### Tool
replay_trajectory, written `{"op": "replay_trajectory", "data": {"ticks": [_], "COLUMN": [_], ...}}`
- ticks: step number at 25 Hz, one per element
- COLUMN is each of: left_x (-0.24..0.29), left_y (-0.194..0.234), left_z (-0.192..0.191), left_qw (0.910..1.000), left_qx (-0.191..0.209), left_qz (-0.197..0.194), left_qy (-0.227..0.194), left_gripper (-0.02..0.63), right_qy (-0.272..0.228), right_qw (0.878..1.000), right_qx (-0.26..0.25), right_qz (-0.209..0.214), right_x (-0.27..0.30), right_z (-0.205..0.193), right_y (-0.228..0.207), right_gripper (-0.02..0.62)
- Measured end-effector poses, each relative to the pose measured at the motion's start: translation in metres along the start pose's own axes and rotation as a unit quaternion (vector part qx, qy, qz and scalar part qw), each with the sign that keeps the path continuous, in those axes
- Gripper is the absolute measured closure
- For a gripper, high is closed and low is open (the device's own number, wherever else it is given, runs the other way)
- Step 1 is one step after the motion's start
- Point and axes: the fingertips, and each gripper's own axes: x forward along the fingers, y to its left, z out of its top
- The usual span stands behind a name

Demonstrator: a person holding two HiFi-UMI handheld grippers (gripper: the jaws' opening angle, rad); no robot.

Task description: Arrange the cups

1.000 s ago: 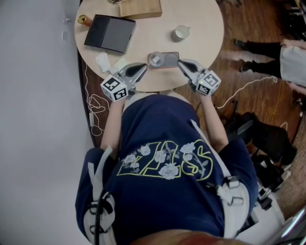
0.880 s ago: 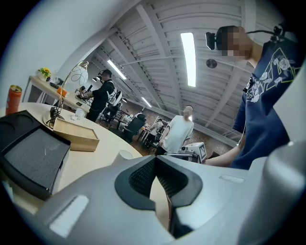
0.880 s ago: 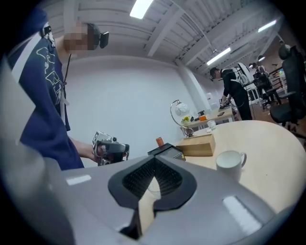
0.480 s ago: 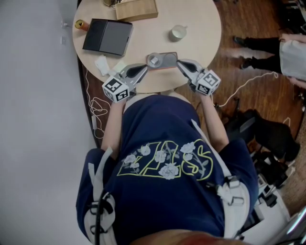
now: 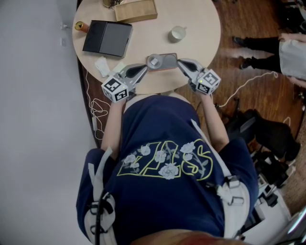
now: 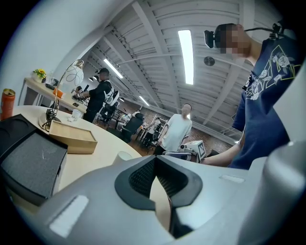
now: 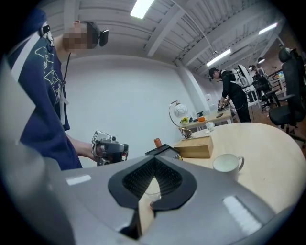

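A small grey tray (image 5: 168, 60) lies near the round table's front edge, and a small clear cup (image 5: 154, 60) stands on its left half. My left gripper (image 5: 145, 67) meets the tray's left end and my right gripper (image 5: 180, 62) its right end. Both are shut on the tray's ends. In the right gripper view the right gripper (image 7: 154, 165) has its jaws together, with the clear cup (image 7: 152, 194) showing just beyond them. The left gripper (image 6: 154, 160) has its jaws together too. A white mug (image 5: 178, 33) stands apart, farther back on the table; it shows again as the mug (image 7: 227, 163) to the right.
A black tablet case (image 5: 107, 36), a wooden box (image 5: 136, 9) and an orange can (image 5: 79, 25) sit at the table's back left. Crumpled white paper (image 5: 103, 64) lies by my left gripper. Cables (image 5: 95, 103) trail on the floor at the left. Another person (image 5: 287, 52) stands at the right.
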Motion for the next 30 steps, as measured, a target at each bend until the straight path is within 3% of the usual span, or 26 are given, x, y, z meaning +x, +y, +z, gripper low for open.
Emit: {"op": "replay_trajectory", "data": {"ticks": [15,18,20,21,22,24,25,26,28,30], "left_x": [-0.002,-0.002,-0.004,-0.005,-0.005,-0.004,-0.005,-0.005,-0.008,-0.012], "left_y": [0.000,0.001,0.006,0.007,0.006,0.003,0.001,0.001,0.001,0.002], "left_z": [0.002,0.000,-0.004,-0.005,-0.005,-0.002,-0.001,-0.001,-0.004,-0.008], "left_qw": [1.0000,0.9999,0.9999,0.9999,1.0000,1.0000,1.0000,0.9999,0.9999,0.9998], "left_qx": [0.003,0.008,0.010,0.010,0.009,-0.001,-0.007,-0.011,-0.013,-0.013], "left_qz": [-0.001,-0.005,-0.003,-0.002,-0.002,-0.001,0.002,0.003,0.008,0.013], "left_qy": [0.003,0.004,0.004,0.003,0.003,0.000,-0.001,-0.001,0.001,0.002], "left_gripper": [0.605,0.606,0.604,0.606,0.604,0.606,0.604,0.604,0.604,0.604], "right_qy": [-0.021,0.001,0.045,0.075,0.109,0.183,0.222,0.262,0.341,0.417], "right_qw": [1.000,1.000,0.998,0.995,0.991,0.977,0.966,0.953,0.920,0.878], "right_qx": [0.021,0.004,-0.025,-0.043,-0.063,-0.105,-0.127,-0.150,-0.194,-0.236], "right_qz": [-0.008,-0.024,-0.039,-0.042,-0.042,-0.038,-0.035,-0.031,-0.021,-0.013], "right_x": [-0.004,-0.001,0.006,0.010,0.014,0.023,0.028,0.033,0.043,0.052], "right_z": [-0.006,-0.005,-0.006,-0.008,-0.012,-0.022,-0.028,-0.034,-0.045,-0.057], "right_y": [-0.013,-0.024,-0.039,-0.049,-0.059,-0.082,-0.094,-0.106,-0.131,-0.156], "right_gripper": [0.591,0.591,0.587,0.464,0.353,0.220,0.212,0.117,0.092,0.083]}}
